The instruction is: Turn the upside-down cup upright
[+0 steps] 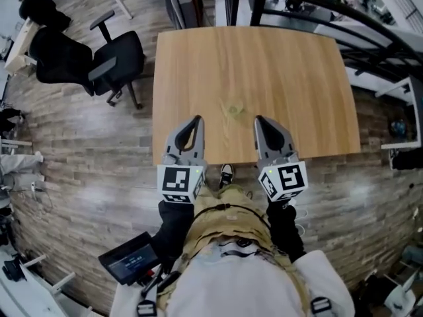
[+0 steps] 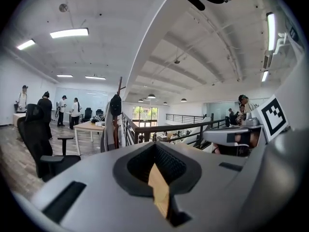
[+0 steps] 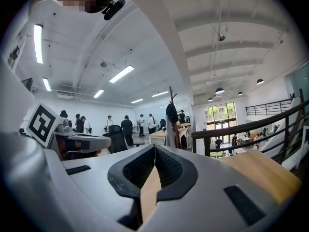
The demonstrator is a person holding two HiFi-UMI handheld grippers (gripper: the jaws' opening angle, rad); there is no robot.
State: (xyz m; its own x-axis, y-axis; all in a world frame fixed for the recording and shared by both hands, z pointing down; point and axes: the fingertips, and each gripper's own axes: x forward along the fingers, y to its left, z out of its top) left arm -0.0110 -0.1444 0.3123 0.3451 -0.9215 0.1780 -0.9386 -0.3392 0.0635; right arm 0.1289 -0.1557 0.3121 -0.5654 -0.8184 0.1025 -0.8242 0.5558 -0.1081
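No cup shows in any view. The light wooden table [image 1: 251, 65] has a bare top with only a faint stain near its middle [image 1: 232, 109]. My left gripper [image 1: 196, 119] and right gripper [image 1: 258, 119] are side by side over the table's near edge, pointing at the far side. In the left gripper view the left gripper [image 2: 155, 145] has its jaws closed tip to tip with nothing between them, and a sliver of the table [image 2: 159, 190] shows below. The right gripper [image 3: 154, 148] looks the same, with the table [image 3: 263, 173] at its right.
A black office chair [image 1: 112, 61] stands left of the table. A dark railing [image 1: 344, 12] runs behind it at the upper right. The person's shoe [image 1: 226, 174] is at the near edge, and a dark device [image 1: 129, 256] hangs at the left hip. Several people stand far off [image 2: 46, 108].
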